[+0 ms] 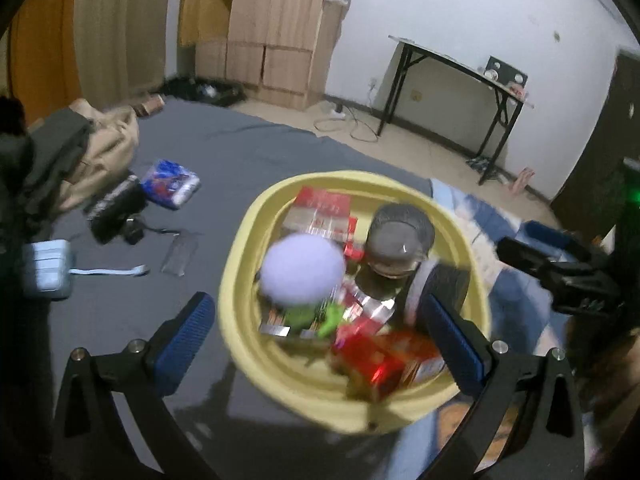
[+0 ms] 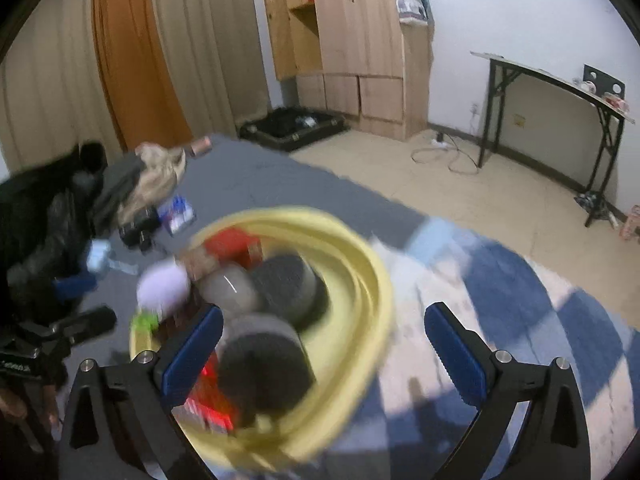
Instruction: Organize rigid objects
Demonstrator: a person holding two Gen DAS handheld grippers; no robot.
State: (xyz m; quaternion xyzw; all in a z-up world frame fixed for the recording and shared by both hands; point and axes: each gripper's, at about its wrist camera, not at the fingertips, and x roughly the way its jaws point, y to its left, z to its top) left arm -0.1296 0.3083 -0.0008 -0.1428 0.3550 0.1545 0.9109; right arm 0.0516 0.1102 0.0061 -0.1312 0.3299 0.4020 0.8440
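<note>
Basin (image 1: 244, 344), yellow and full, sits on the grey bed (image 1: 240, 152), half over a blue-and-white blanket (image 2: 520, 280) at its 3 o'clock. Left gripper (image 1: 316, 344) hangs over the near rim, jaws spread wide and pinching nothing; right gripper (image 2: 324, 354) is the same, its left pad over the load.

Risks, as I judge them: both views are smeared, so a fast reach could clip the rim and tip the basin off the blanket's edge. The lilac ball (image 1: 302, 268) perches on top and could roll out. The 2 grippers are close and could collide.

Count: 1 basin, 1 ball, 2 dark jars (image 1: 400, 236), 1 green toy (image 1: 316, 316), about 3 red boxes (image 1: 320, 208). At 10 o'clock outside: 1 blue pack (image 1: 170, 182), 1 pale case (image 1: 46, 268).
</note>
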